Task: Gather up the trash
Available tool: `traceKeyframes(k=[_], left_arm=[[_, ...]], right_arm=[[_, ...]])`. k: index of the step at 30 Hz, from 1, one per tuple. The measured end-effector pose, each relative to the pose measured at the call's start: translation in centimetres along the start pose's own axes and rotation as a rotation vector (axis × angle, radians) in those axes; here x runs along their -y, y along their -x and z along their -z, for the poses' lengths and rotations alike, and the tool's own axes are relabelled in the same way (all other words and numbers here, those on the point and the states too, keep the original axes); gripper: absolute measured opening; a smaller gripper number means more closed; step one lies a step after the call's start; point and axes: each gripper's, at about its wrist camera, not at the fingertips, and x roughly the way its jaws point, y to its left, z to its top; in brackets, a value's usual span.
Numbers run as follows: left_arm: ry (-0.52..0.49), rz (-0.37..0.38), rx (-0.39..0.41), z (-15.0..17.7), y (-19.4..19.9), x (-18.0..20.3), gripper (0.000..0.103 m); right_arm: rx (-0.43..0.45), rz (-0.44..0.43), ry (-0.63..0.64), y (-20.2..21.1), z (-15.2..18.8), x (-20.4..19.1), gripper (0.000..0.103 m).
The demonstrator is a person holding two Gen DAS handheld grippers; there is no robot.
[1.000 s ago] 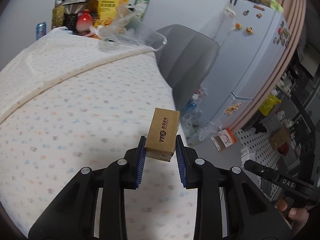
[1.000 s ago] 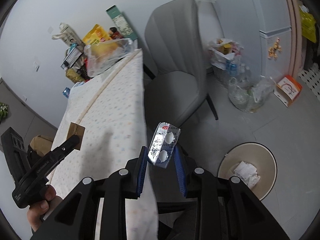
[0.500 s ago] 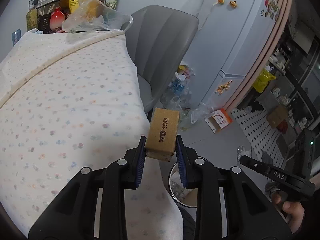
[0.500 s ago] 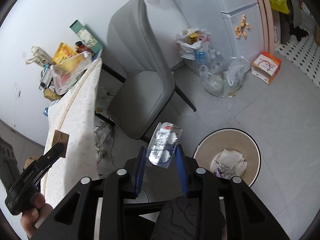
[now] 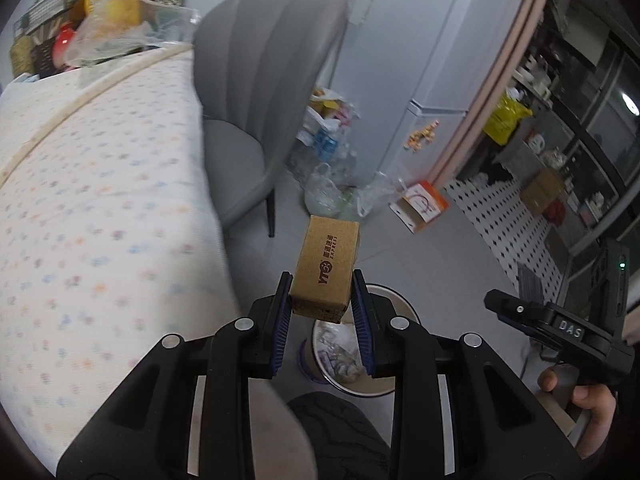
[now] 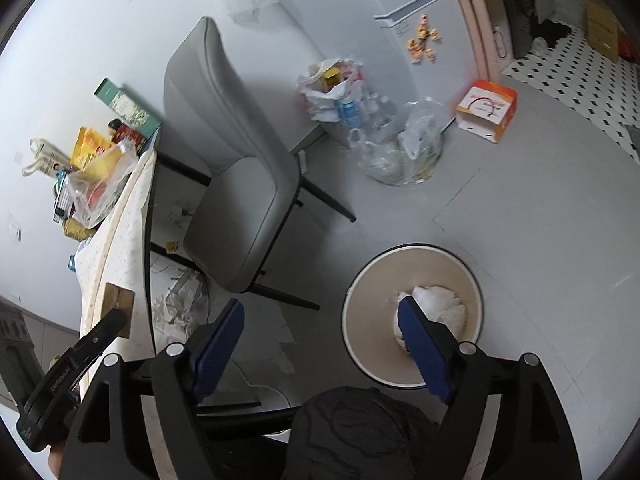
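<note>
Colours around the bin
The cardboard box [image 5: 325,270] was brown, the chair [image 6: 236,184] grey, the tablecloth [image 5: 100,200] white with pastel dots, the bin [image 6: 362,320] cream.

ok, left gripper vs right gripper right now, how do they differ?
The left gripper is shut on the cardboard box; the right gripper is open and empty, its jaws having just been opening. The left is narrow, the right wide. Both hang over the trash bin.

Open floor [image 6: 540,240] around the bin [image 6: 368,280] (mouth unobstructed), chair [image 6: 240,200] and table edge [image 6: 132,208] leftward.
</note>
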Motion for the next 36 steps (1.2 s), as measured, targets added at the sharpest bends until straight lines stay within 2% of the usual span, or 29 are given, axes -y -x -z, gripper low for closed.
traceKeyframes(k=[15, 17, 18, 19, 27, 36], left_arm=[[-0.127, 0.11, -0.116, 0.7, -4.9, 8.1, 0.031], [-0.137, 0.116, -0.122, 0.8, -5.3, 8.8, 0.049], [-0.141, 0.115, -0.116, 0.8, -5.3, 9.0, 0.069], [-0.143, 0.114, -0.105, 0.8, -5.2, 9.2, 0.078], [-0.103, 0.089, -0.079, 0.2, -3.8, 7.3, 0.092], [-0.049, 0.055, -0.004, -0.2, 0.3, 3.7, 0.097]], right_arm=[[0.06, 0.027, -0.052, 5.1, 0.3, 5.8, 0.086], [0.064, 0.031, -0.061, 5.4, 0.3, 6.4, 0.087], [0.066, 0.033, -0.066, 5.5, 0.3, 6.7, 0.088], [0.066, 0.035, -0.069, 5.6, 0.3, 6.9, 0.088], [0.054, 0.012, -0.064, 4.9, 0.5, 6.5, 0.088], [0.058, -0.007, 0.006, 5.6, 0.9, 2.8, 0.091]])
